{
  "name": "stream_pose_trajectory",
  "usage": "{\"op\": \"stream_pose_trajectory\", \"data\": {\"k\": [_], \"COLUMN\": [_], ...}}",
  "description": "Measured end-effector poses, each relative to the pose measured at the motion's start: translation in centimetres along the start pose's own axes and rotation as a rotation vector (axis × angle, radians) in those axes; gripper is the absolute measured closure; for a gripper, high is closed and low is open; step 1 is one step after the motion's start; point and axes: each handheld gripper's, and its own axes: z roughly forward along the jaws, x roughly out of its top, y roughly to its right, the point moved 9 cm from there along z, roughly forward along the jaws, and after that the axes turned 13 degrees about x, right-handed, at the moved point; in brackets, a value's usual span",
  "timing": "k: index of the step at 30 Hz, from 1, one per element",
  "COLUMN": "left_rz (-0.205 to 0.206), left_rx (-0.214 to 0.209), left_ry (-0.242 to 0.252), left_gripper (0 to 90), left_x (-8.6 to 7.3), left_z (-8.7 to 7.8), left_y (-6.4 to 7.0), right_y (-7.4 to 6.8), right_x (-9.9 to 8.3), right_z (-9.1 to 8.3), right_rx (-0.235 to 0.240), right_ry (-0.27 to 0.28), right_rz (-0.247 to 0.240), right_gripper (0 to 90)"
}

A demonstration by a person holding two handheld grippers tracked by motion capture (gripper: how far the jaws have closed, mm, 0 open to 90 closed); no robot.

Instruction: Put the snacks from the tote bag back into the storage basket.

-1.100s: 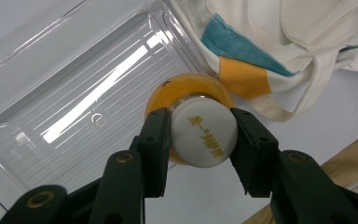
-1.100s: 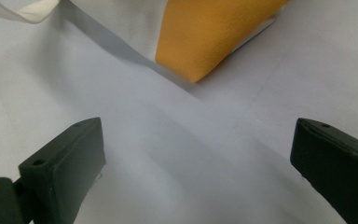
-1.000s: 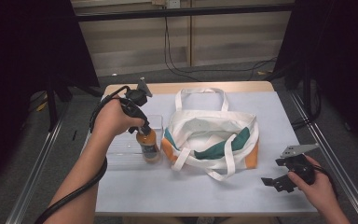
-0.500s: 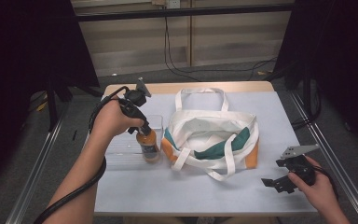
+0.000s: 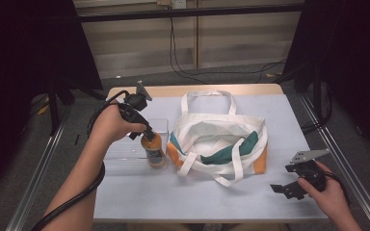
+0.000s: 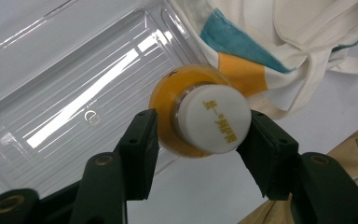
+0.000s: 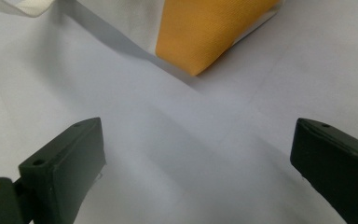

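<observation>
Nearest, at five o'clock, the right gripper (image 5: 289, 185) rests unmoved on the bench (image 5: 183, 202), jaws wide and empty. Farther, at nine o'clock, the left gripper (image 6: 200, 135) still clamps the orange bottle (image 5: 154, 150) between clear plastic tray (image 5: 125, 156) and tote bag (image 5: 221, 144), unchanged.

Table (image 5: 139, 202): clear tray (image 5: 125, 156), tote bag (image 5: 221, 144).

yellow unreadable print, white bottle cap (image 6: 213, 117)

Dim room, lit table (image 5: 221, 202), glare on clear tray (image 6: 74, 102), soft close-up blur
</observation>
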Motion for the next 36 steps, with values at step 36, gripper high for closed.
{"op": "stream_pose_trajectory", "data": {"k": [36], "left_rz": [-0.021], "left_rx": [0.014], "left_ry": [0.093], "left_gripper": [16.0], "left_x": [-2.1], "left_z": [0.3], "left_y": [-1.2], "right_y": [-0.1], "right_x": [0.4], "right_z": [0.2], "right_rx": [0.005], "right_ry": [0.004], "right_rz": [-0.005], "right_gripper": [2.4]}}
